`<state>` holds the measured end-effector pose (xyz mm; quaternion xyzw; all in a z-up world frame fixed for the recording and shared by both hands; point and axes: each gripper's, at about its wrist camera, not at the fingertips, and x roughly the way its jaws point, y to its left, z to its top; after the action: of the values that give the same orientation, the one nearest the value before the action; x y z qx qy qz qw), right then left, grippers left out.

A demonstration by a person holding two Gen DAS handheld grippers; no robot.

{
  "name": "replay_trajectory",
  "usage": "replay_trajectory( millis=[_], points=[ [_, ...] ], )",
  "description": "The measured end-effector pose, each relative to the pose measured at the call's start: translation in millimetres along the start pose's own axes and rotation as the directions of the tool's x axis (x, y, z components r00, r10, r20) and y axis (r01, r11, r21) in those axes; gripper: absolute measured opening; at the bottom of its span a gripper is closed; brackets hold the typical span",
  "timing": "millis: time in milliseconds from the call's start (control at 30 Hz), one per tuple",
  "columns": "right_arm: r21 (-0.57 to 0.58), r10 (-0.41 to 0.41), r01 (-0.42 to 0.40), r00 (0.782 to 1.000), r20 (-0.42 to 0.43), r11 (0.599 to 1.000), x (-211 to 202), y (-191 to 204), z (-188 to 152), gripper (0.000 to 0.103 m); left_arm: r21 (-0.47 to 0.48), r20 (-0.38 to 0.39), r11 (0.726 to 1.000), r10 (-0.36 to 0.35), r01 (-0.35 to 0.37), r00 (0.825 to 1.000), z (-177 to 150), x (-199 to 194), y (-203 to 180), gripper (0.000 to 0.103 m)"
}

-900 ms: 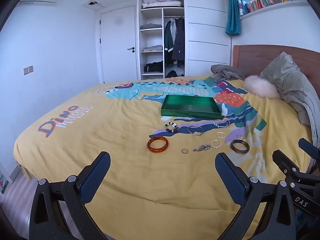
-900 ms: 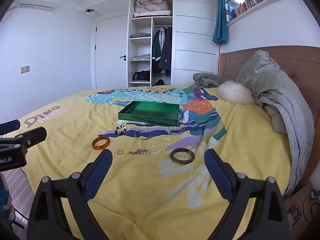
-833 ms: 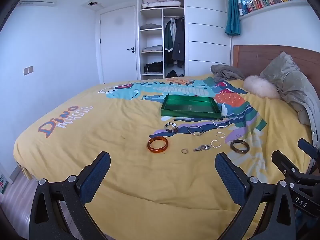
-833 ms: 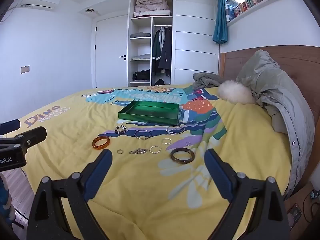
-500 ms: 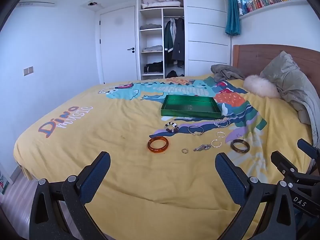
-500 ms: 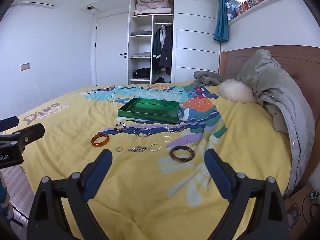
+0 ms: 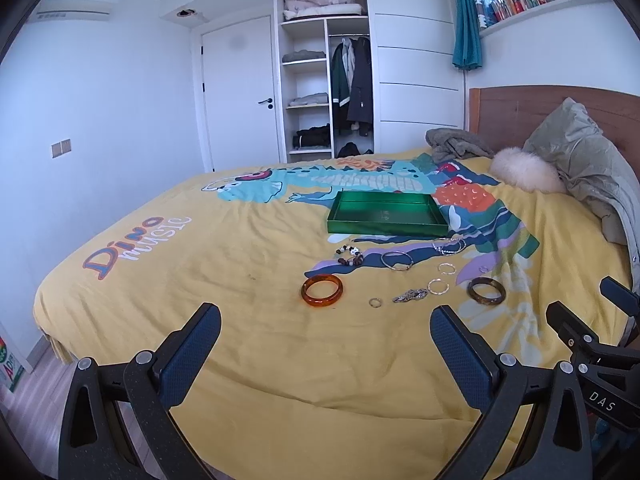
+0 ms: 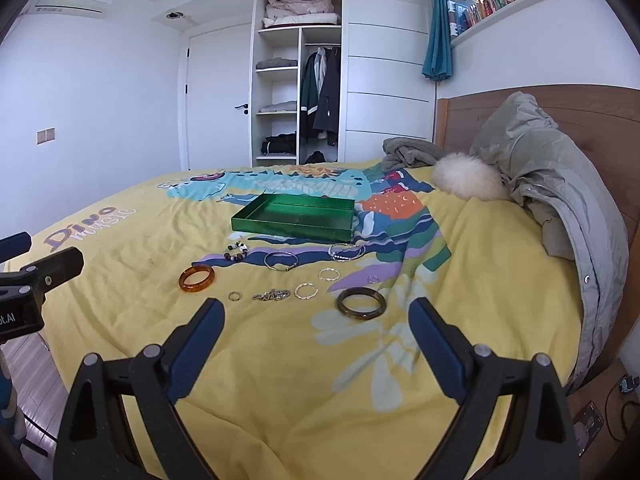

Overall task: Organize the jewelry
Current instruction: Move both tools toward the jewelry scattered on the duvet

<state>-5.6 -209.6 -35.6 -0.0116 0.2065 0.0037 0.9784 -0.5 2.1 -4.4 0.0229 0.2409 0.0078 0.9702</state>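
Yellow bedspread [image 7: 240,264] lies broad and soft, with bare cloth toward its near edge. Both the left gripper [image 7: 326,344] and right gripper [image 8: 316,336] hover there, jaws wide and empty. Mid-bed sits a glossy rectangular green tray [image 7: 384,216]; before it lie an amber bangle [image 7: 322,291], a dark bangle [image 8: 361,303] and thin silver rings [image 8: 306,291].

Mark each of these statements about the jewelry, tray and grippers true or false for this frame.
1. The green tray holds several bracelets. False: it looks empty.
2. The orange bangle lies on the yellow bedspread. True.
3. The right gripper grips the dark bangle. False: its jaws stand open and empty.
4. The left gripper is open. True.
5. The jewelry lies beyond the tray. False: it lies nearer the grippers than the tray does.
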Motion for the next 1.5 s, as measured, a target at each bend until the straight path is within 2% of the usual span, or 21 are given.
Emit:
replay_trajectory(
  millis=[467, 967, 1500],
  points=[
    [0.012, -0.003, 0.003, 1.000, -0.008, 1.000, 2.7, 0.1, -0.1, 0.094, 0.003, -0.001, 1.000, 0.014, -0.014, 1.000, -1.2, 3.6, 1.9, 0.103],
    [0.033, 0.032, -0.031, 0.999, -0.035, 0.999, 22.1, -7.5, -2.4, 0.094, 0.010, -0.012, 1.000, 0.017, -0.017, 1.000, -2.0, 17.7, -1.0, 0.103],
    [0.042, 0.064, -0.060, 0.993, -0.098, 0.997, 56.7, -15.2, -9.2, 0.093, 0.033, -0.074, 0.999, 0.022, -0.020, 0.997, -2.0, 55.7, -9.8, 0.103]
  ],
)
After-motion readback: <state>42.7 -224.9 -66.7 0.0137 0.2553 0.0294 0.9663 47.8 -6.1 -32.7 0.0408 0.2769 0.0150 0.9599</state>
